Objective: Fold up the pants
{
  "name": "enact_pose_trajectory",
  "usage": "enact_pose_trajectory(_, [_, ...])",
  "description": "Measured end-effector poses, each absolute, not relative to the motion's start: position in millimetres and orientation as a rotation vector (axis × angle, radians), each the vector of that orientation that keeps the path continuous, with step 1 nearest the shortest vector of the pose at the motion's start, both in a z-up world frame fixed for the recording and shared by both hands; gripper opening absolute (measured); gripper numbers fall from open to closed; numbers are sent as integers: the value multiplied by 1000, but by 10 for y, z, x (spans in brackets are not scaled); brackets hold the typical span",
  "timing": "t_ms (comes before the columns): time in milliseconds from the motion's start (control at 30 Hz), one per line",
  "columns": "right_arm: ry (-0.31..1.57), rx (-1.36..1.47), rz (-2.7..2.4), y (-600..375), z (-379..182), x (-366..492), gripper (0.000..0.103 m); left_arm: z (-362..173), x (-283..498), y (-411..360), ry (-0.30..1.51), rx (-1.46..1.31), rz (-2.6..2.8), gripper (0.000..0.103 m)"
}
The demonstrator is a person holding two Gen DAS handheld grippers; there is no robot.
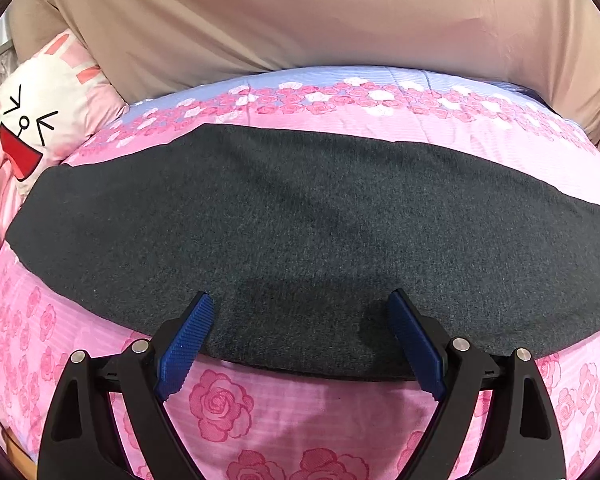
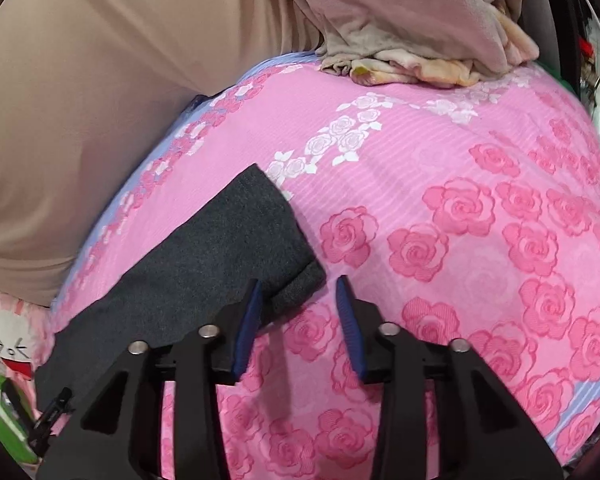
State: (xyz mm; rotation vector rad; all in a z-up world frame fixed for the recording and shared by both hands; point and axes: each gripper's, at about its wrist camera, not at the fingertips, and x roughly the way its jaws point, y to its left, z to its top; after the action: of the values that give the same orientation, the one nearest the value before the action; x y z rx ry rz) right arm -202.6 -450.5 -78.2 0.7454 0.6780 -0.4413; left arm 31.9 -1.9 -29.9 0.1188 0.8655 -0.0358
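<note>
Lying flat, pants (image 1: 300, 232); both jaws released; folded blanket (image 2: 420, 52) only right view

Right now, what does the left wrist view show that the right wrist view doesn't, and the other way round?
Only the left wrist view shows the long middle stretch of the dark grey pants lying flat, with the left gripper, jaws wide open, over their near edge. Only the right wrist view shows the pants' cuff end and a pile of crumpled pale blankets at the far edge; the right gripper, open, hovers beside that cuff. Both show the pink rose bedsheet, the beige cover and the cartoon-face pillow.
</note>
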Motion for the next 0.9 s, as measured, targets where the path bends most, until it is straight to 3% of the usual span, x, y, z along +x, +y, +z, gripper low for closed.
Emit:
enact_pose_trajectory(33, [698,720,-451,-4500,-783,-1978,9,-295,312,-15,864,117,-36,86])
enact_pose_trajectory(200, [581,628,-457,-4435,-420,-2085,8,-206,225,-1,809,108,-27,87])
enact_pose_trajectory(267, [676,629,-469,-4500,-607,-1974,8,-224,239,-24,823,118,-38,87])
enact_pose_trajectory(333, [728,634,-465,-4517,-787,-1915,10,-259,275,-34,849,121,-44,87])
enact_pose_trajectory(533, [624,702,-482,-4548,-588,-2068,22,-271,295,-11,856,107,-51,87])
enact_pose_trajectory(633, [663,667,-472,-4549,-602,-1880,25,-276,290,-18,860,112,-53,87])
enact_pose_trajectory(733, [726,622,-491,-4503,-712,-1736,10,-275,285,-15,857,108,-50,87])
enact_pose_trajectory(900, [686,548,-522,-4348,-517,-1914,8,-305,312,3,876,94,-58,87])
